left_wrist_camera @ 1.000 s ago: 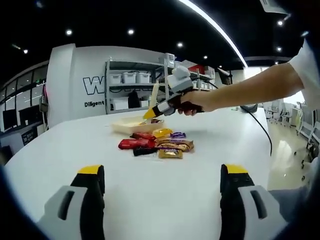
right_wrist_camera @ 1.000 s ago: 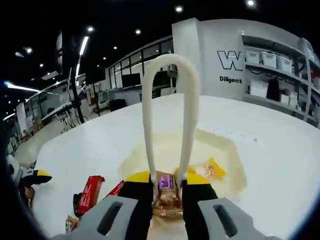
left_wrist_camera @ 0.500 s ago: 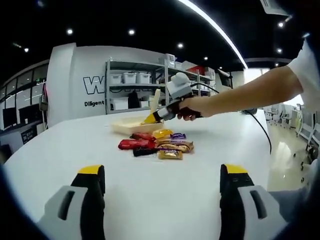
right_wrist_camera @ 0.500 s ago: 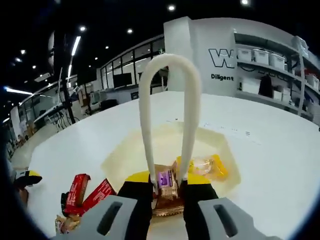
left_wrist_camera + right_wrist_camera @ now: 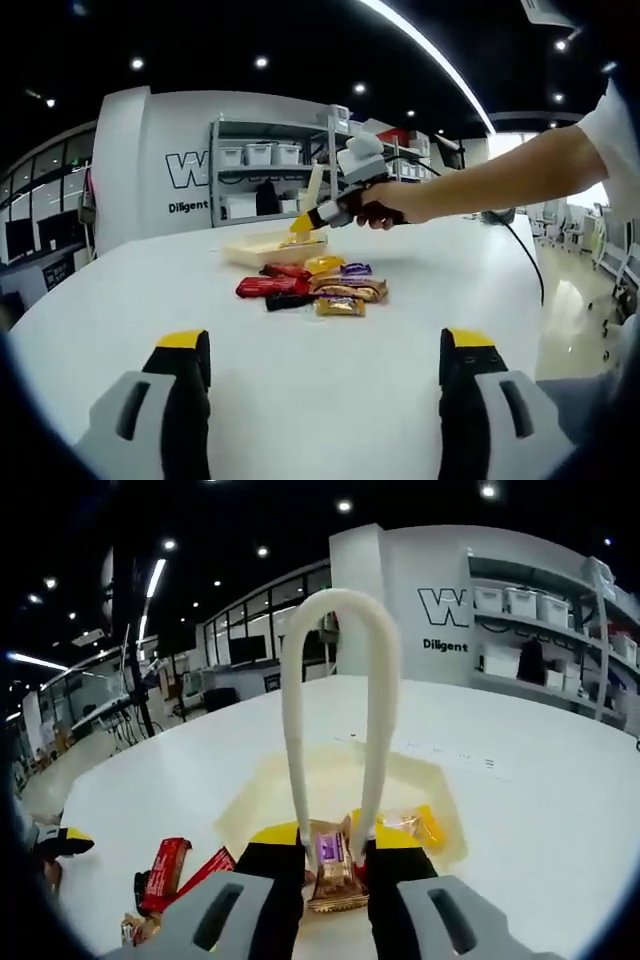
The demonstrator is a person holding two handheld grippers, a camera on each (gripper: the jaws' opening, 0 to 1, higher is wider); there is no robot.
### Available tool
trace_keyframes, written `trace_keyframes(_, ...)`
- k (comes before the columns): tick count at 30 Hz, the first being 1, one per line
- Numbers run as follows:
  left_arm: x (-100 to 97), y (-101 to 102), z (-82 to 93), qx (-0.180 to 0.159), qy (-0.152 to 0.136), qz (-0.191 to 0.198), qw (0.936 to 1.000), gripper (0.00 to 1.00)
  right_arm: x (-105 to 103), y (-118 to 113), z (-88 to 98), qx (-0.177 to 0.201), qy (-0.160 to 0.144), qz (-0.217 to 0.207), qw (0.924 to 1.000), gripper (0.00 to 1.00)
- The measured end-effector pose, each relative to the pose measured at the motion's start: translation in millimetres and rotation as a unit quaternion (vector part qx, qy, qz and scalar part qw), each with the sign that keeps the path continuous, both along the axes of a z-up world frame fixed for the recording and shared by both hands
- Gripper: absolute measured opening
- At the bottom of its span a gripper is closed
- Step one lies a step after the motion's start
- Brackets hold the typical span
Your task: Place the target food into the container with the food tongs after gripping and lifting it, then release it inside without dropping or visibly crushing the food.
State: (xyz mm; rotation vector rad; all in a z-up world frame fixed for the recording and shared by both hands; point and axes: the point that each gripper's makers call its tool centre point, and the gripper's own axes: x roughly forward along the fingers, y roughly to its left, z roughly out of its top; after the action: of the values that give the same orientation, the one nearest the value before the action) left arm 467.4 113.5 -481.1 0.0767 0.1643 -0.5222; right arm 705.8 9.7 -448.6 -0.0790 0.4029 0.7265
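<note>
My right gripper [image 5: 335,845] is shut on cream food tongs [image 5: 295,710], whose looped end rises in front of the camera. The tongs pinch a brown snack packet with a purple label [image 5: 333,865] just above the near edge of the pale yellow container [image 5: 420,775]. A yellow-wrapped snack [image 5: 408,825] lies inside it. In the left gripper view a hand holds the right gripper [image 5: 305,222] and tongs [image 5: 314,185] over the container [image 5: 255,252]. My left gripper [image 5: 325,370] stands open low over the table, well short of the snack pile [image 5: 320,285].
Red snack bars [image 5: 165,870] and several other wrapped snacks lie on the white table [image 5: 320,350] beside the container. The left gripper [image 5: 60,842] shows at the far left. A cable [image 5: 520,260] trails off the table's right side. Shelves stand by the far wall.
The right gripper dipped toward the container half a second ago and has come up a little, with the packet still in the tongs. The left gripper has stayed put.
</note>
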Motion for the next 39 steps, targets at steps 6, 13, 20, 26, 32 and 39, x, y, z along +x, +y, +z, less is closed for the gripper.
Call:
trace_keyframes(6, -0.8, -1, 2.6, -0.007, -0.002, 0.001, 1.0, 0.95, -11, -7, 9.0, 0.006, -0.004, 0.003, 1.0, 0.17)
trace_keyframes(13, -1.5, -2, 5.0, -0.02, 0.001, -0.002, 0.9998, 0.95, -25, -15, 22.7, 0.015, -0.015, 0.011, 0.9997, 0.17)
trace_keyframes(20, -1.6, -3, 6.7, -0.024, -0.002, -0.003, 0.9997, 0.96, -37, -30, 27.5, 0.011, -0.013, 0.02, 0.9997, 0.18)
trace_keyframes(26, -0.7, -2, 7.8, -0.023, -0.006, -0.001, 0.9997, 0.96, -50, -38, 33.8, 0.019, -0.014, 0.026, 0.9994, 0.18)
trace_keyframes(32, -1.2, -3, 11.1, -0.022, -0.018, -0.003, 0.9996, 0.96, -72, -36, 26.2, 0.008, -0.008, 0.048, 0.9988, 0.18)
trace_keyframes(39, 0.6, -2, 10.2, -0.034, -0.007, 0.0, 0.9994, 0.98, -78, -38, 23.7, 0.019, 0.002, 0.049, 0.9986, 0.18)
